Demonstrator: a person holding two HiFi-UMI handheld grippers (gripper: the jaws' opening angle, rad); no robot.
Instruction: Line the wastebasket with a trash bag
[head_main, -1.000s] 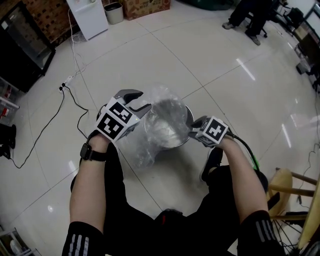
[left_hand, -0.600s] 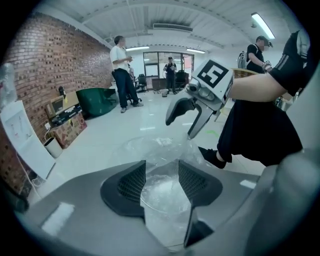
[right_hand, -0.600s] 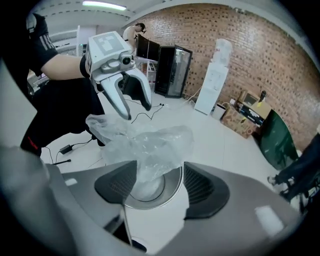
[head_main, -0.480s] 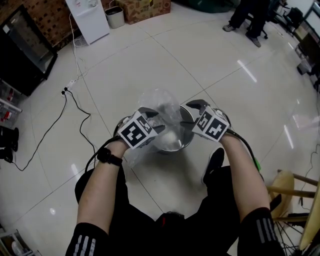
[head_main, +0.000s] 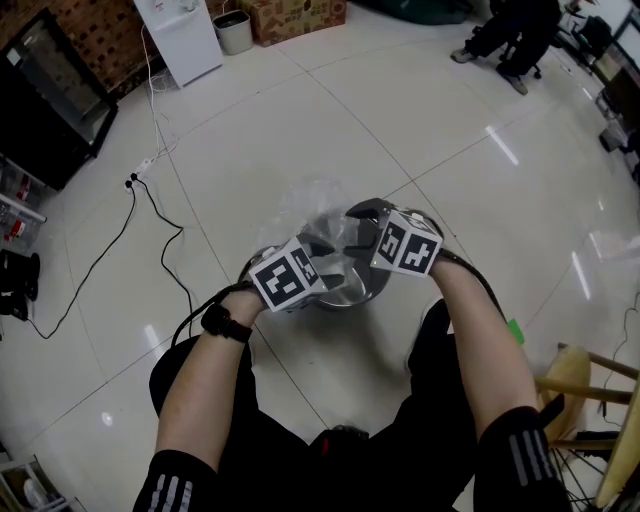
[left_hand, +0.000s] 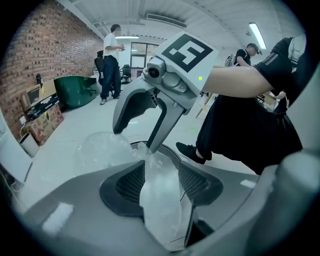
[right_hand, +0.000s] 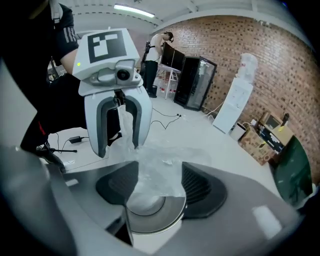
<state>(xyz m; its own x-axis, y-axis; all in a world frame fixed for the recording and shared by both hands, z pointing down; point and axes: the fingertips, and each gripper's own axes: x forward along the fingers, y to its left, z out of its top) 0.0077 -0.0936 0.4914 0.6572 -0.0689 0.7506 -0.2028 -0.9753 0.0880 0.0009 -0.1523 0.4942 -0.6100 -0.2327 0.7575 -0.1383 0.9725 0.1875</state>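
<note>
Over the tile floor (head_main: 300, 130), left tongs (left_hand: 160, 182) and right tongs (right_hand: 155, 187), just opened around the trash bag (head_main: 310, 200), should stretch it over the wastebasket (head_main: 355, 293).

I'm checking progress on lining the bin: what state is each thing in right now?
Wastebasket: upright, bag bunched at its mouth.
Bag: crumpled, partly inside the wastebasket.
Left gripper: open, jaws just opening, bag between them.
Right gripper: open, jaws just closing slightly, bag between them.
</note>
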